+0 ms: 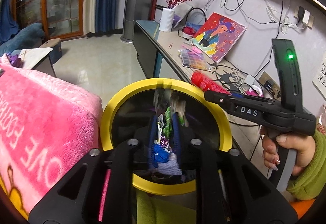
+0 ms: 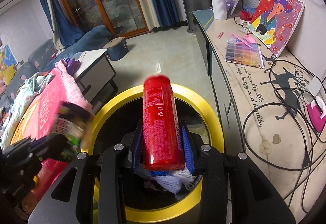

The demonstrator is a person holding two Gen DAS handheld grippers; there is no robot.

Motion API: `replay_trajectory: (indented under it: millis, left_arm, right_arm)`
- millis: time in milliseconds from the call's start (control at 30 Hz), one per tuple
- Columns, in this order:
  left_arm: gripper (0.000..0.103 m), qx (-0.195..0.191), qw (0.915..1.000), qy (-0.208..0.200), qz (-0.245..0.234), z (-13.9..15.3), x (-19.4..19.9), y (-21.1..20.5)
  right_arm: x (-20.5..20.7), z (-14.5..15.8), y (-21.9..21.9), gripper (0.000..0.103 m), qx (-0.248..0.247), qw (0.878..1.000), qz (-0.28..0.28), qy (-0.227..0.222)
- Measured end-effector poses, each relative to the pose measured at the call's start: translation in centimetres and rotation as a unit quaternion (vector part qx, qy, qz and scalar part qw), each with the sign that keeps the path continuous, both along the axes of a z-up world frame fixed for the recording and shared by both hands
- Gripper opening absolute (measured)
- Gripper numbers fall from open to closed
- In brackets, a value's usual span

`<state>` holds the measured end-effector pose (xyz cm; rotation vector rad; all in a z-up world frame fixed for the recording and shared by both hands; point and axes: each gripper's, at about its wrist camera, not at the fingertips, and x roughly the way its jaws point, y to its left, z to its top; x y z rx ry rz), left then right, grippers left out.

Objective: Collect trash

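Observation:
A bin with a yellow rim (image 1: 126, 97) (image 2: 203, 101) stands below both grippers, with white foam net and blue wrappers inside. My left gripper (image 1: 165, 122) hangs over its mouth. Its blue fingers stand a little apart, and a blurred green and white snack wrapper (image 1: 168, 115) (image 2: 71, 120) hangs loosely between them. My right gripper (image 2: 162, 138) is shut on a red can (image 2: 161, 122) (image 1: 207, 82), held lengthwise above the bin. In the left wrist view the right gripper (image 1: 212, 94) reaches in from the right, held by a hand in a green sleeve (image 1: 305, 164).
A pink blanket (image 1: 40, 122) (image 2: 53, 101) lies against the bin's left side. To the right runs a long TV cabinet (image 2: 264, 122) with cables, a bead box (image 2: 244, 54), a painting (image 2: 277, 22) and a white vase (image 2: 219, 6). Beyond are tiled floor (image 2: 163, 50) and a low table (image 2: 95, 69).

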<state>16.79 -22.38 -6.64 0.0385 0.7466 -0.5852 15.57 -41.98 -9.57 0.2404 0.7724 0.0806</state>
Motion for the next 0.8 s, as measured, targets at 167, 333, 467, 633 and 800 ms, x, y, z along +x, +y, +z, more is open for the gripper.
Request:
replay_trajectory:
  millis: [167, 333, 467, 633, 800]
  left_arm:
    - [0.052, 0.007, 0.9999, 0.008, 0.01, -0.6, 0.6, 0.2]
    - [0.081, -0.001, 0.9995, 0.02, 0.026, -0.4, 1.0, 1.4]
    - [0.092, -0.003, 0.999, 0.021, 0.04, 0.1, 1.0, 2.3]
    - [0.092, -0.003, 0.9982, 0.014, 0.058, 0.8, 0.6, 3.3]
    - [0.092, -0.004, 0.9971, 0.007, 0.076, 1.7, -0.1, 4.9]
  right_arm:
    - [-0.1, -0.5, -0.7, 0.046, 0.007, 1.0, -0.015, 0.007]
    - [-0.6, -0.6, -1.3, 0.052, 0.009, 1.0, -0.026, 0.011]
    - [-1.3, 0.0, -1.3, 0.067, 0.0, 1.0, -0.031, 0.004]
    - [-2.2, 1.2, -0.6, 0.081, -0.022, 0.999, -0.037, -0.011]
    - [-2.9, 2.5, 0.4, 0.091, -0.038, 0.998, -0.031, -0.025]
